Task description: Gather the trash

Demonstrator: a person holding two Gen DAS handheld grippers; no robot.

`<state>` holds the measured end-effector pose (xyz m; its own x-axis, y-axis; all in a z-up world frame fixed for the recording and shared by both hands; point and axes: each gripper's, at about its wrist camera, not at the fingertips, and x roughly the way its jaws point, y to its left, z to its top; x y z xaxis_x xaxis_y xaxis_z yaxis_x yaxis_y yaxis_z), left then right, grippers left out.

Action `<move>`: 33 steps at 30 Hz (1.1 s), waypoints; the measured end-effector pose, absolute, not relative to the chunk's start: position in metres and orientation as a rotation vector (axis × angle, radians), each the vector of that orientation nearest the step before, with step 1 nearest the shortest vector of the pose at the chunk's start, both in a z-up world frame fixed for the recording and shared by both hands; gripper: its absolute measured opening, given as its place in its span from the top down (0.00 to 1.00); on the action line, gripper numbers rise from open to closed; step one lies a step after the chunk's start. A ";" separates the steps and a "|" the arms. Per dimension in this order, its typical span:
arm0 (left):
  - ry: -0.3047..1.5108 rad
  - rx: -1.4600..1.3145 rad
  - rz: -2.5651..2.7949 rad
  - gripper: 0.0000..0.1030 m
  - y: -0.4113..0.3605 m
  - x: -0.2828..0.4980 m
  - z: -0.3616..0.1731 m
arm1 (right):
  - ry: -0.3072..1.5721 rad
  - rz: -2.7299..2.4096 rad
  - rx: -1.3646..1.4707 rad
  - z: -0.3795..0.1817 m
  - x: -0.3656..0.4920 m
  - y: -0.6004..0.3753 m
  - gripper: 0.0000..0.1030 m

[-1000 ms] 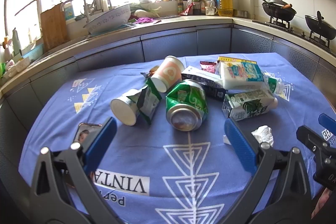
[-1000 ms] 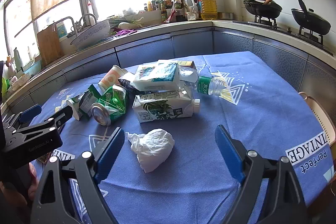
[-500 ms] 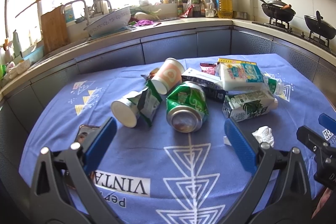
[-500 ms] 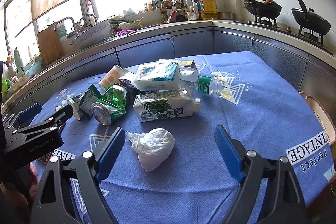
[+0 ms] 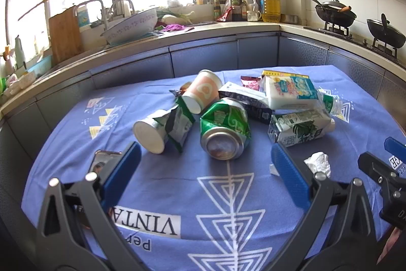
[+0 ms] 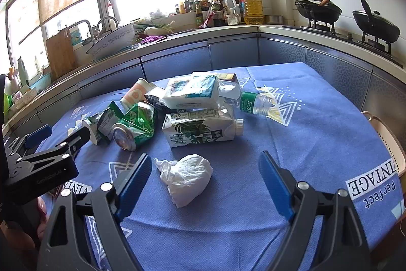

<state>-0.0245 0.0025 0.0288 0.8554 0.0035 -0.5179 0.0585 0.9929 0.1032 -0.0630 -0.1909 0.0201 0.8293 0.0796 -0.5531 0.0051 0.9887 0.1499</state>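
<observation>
Nothing has shifted since the earlier frame: your left hand-held gripper [image 5: 203,166] and right hand-held gripper [image 6: 205,177] both hang spread and empty over the tabletop [image 6: 317,123]. You are at the approach, nothing collected yet. The crumpled tissue [image 6: 186,175] lies between the right jaws; the crushed green can [image 5: 224,128] sits just beyond the left. Next, lower and close on one. No bin shows clearly; a basket rim [image 6: 388,136] is cut off at the right.
</observation>
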 end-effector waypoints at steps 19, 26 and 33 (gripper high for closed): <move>0.571 0.110 -0.035 0.04 0.005 -0.021 0.022 | 0.601 0.049 0.146 0.018 -0.064 -0.184 0.19; 0.588 0.112 -0.055 0.04 0.016 -0.012 0.018 | 0.620 0.054 0.149 0.015 -0.059 -0.186 0.20; 0.737 -0.042 -0.179 0.04 0.051 0.009 -0.001 | 0.703 0.082 0.168 0.000 -0.046 -0.188 0.22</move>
<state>0.0089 0.0514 -0.0010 0.7261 -0.1770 -0.6644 0.1474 0.9839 -0.1011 -0.0461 -0.1878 -0.0003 0.7603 0.1312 -0.6362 -0.0180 0.9833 0.1813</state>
